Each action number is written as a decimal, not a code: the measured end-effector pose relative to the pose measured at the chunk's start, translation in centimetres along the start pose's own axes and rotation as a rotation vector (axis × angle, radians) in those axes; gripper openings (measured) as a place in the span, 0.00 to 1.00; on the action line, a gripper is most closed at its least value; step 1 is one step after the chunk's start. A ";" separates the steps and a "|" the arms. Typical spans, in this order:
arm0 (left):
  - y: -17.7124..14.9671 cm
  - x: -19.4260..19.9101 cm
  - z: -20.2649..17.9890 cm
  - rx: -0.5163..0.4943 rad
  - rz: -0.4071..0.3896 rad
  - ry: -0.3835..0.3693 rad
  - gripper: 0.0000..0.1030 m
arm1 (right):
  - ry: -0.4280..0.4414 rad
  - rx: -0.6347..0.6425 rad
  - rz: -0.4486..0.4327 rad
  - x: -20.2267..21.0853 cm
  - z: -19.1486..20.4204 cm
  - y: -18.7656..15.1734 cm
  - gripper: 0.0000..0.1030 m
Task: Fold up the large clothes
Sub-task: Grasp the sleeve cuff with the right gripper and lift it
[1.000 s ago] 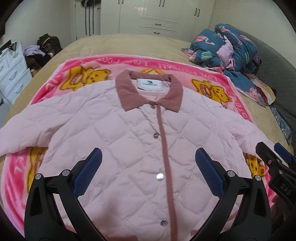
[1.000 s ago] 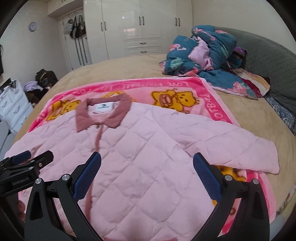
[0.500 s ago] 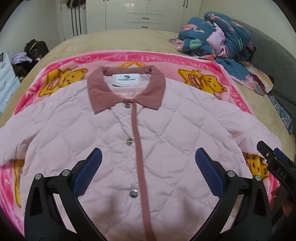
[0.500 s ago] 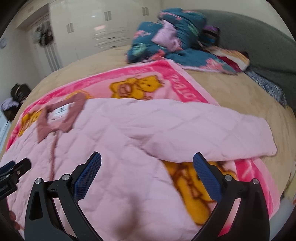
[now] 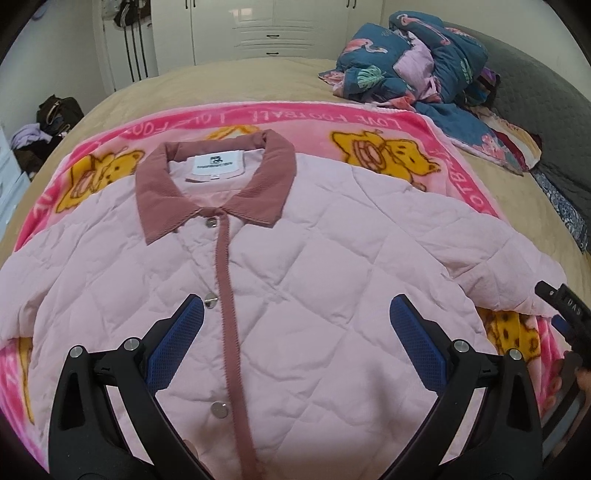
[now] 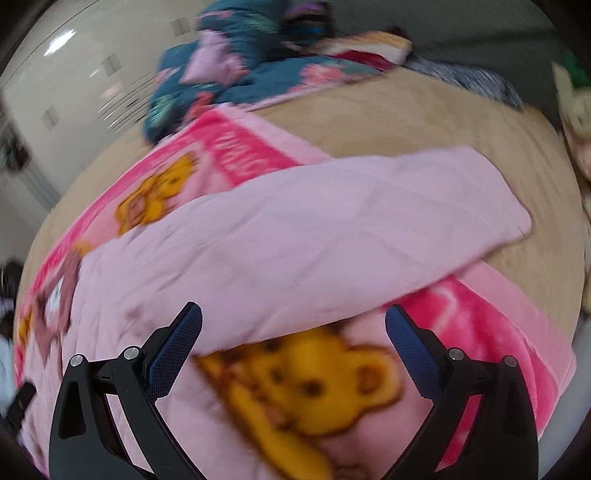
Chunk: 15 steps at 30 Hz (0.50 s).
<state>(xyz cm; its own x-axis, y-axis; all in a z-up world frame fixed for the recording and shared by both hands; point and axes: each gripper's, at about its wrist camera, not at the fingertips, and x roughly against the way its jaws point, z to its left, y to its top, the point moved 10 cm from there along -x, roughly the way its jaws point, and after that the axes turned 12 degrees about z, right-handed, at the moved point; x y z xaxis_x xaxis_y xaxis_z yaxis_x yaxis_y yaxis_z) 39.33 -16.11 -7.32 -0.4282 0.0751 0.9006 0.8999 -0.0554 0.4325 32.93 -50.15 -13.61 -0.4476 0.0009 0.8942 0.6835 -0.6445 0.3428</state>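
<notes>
A pale pink quilted jacket (image 5: 303, 280) with a dusty-rose collar (image 5: 218, 188) lies buttoned and face up on a pink bear-print blanket (image 5: 388, 122). My left gripper (image 5: 295, 325) is open and empty above the jacket's lower front. My right gripper (image 6: 293, 332) is open and empty above the blanket (image 6: 306, 373), just below the jacket's right sleeve (image 6: 369, 206), which stretches out to the right. The right gripper's tip also shows at the right edge of the left wrist view (image 5: 565, 310). The right wrist view is blurred.
The blanket lies on a tan bed (image 5: 236, 81). A heap of blue patterned bedding (image 5: 424, 70) sits at the far right by a grey headboard (image 5: 546, 110). White wardrobes (image 5: 273, 29) stand behind. Bags (image 5: 55, 114) lie on the floor at left.
My right gripper has swung right and dropped lower toward the right sleeve and blanket edge. My left gripper's view has shifted right, so the collar sits further left.
</notes>
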 end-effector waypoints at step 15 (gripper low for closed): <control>1.1 -3.4 -1.0 -0.005 0.067 0.018 0.92 | 0.044 -0.386 0.025 -3.1 -11.1 4.1 0.96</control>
<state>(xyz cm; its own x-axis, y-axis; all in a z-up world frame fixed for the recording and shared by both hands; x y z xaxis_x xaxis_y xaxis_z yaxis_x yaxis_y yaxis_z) 41.71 -17.46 -9.87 -0.3688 0.0533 0.9280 0.9260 -0.0650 0.3718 30.70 -61.28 -18.13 -0.4642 -0.0458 0.8845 0.4308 -0.8842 0.1803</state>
